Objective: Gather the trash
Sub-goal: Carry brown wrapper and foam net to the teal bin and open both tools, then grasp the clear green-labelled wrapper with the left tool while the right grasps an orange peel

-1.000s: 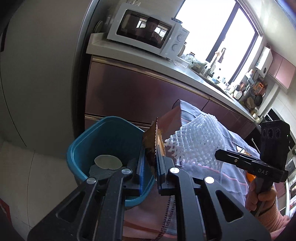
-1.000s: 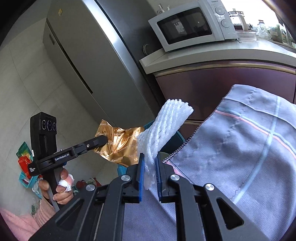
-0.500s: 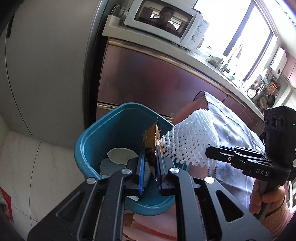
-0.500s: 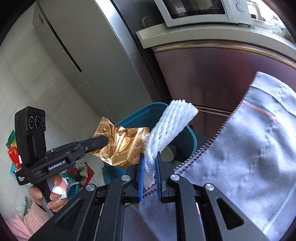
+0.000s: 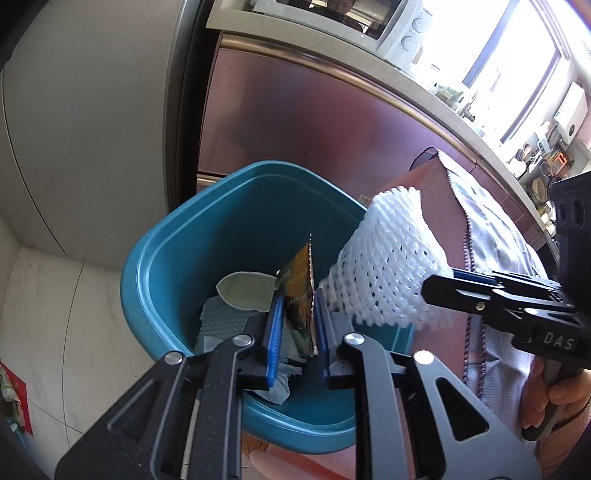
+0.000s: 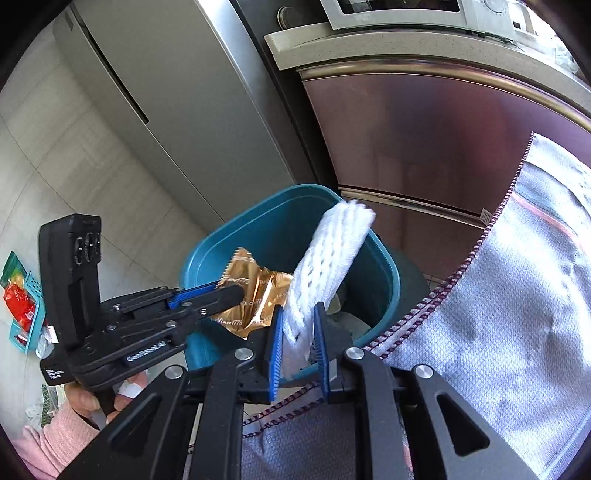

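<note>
Over the teal waste bin (image 5: 155, 280), both grippers hang side by side, pointing steeply down at its mouth. Between the blue pads of the left gripper (image 5: 298, 299) stands a gold snack wrapper (image 5: 301, 291), edge-on and upright; the jaws have just been opening, and a gap shows on either side of the foil, so the pads no longer squeeze it. From the right wrist view the same wrapper (image 6: 255, 291) is crumpled and sits above the bin's near-left rim (image 6: 195, 258). The right gripper (image 6: 298, 314) has a white foam fruit net (image 6: 328, 258) between its pads; its jaws have also just been opening, and the net stands loosely between them, its top end blurred and leaning over the bin. Inside the bin lie a pale round disc (image 5: 243, 291) and crumpled white paper (image 5: 218, 321). A grey checked cloth (image 6: 498, 314) with a stitched purple hem lies right of the bin. Behind the bin stand a reddish cabinet front (image 5: 303, 110) and a steel refrigerator (image 6: 177, 92); a microwave (image 5: 388, 22) sits on the counter above. A hand in a pink sleeve (image 6: 92, 402) holds the left gripper's handle.
</note>
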The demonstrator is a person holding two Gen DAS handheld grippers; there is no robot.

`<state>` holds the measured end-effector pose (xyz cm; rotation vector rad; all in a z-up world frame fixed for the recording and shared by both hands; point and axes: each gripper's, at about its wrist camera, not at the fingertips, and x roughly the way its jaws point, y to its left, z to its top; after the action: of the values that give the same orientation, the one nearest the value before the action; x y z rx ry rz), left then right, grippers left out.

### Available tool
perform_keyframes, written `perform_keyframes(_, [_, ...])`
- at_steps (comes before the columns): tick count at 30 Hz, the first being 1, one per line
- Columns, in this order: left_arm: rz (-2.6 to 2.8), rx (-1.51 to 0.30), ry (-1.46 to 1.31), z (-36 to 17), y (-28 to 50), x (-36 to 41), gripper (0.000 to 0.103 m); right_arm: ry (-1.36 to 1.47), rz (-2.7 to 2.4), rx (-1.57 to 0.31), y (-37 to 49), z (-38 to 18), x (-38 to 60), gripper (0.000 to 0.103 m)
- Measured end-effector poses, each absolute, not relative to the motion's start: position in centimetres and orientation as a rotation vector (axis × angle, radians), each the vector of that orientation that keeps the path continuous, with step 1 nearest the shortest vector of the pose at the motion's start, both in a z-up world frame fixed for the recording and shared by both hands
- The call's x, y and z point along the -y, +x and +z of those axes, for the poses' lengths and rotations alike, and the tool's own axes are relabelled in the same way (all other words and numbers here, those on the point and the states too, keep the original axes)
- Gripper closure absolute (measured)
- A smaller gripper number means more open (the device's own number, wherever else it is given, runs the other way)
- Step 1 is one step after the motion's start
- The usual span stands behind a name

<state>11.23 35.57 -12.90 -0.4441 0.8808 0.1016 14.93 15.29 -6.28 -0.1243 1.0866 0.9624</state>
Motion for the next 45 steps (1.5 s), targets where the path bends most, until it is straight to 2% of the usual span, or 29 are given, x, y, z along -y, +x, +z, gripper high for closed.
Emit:
perform_keyframes(11, [0.109,-0.876,-0.432,-13.5,10.9,-35.0,0.078,-0.095,0.951,-1.069,14.3,-6.0,-13.7,0.078])
perform_keyframes(13, [0.104,-0.858,-0.422,-12.9,10.7,-34.6,0.078,-0.086,0.954,-1.067,14.2,-5.9,-13.3,0.077])
perform_keyframes(19, [0.041,-0.774,-0.392,-9.8,9.6,-32.6,0.069,-0.042,0.970,-1.009,13.3,-4.1,-11.1,0.075])
perform_keyframes(21, [0.001,-0.739,-0.373,-8.4,9.1,-31.4,0.066,-0.024,0.974,-0.977,12.8,-3.1,-9.6,0.069])
perform_keyframes(23, [-0.043,-0.711,-0.357,-7.1,8.8,-30.1,0.063,-0.005,0.971,-0.941,12.3,-2.0,-7.7,0.068])
perform_keyframes(31, [-0.272,-0.660,-0.280,-3.7,8.9,-22.3,0.061,0.109,0.859,-0.858,10.2,0.2,2.3,0.064])
perform_keyframes(45, [-0.502,-0.721,-0.134,-2.8,14.3,-7.5,0.059,0.267,0.413,-0.782,7.1,-0.3,22.3,0.064])
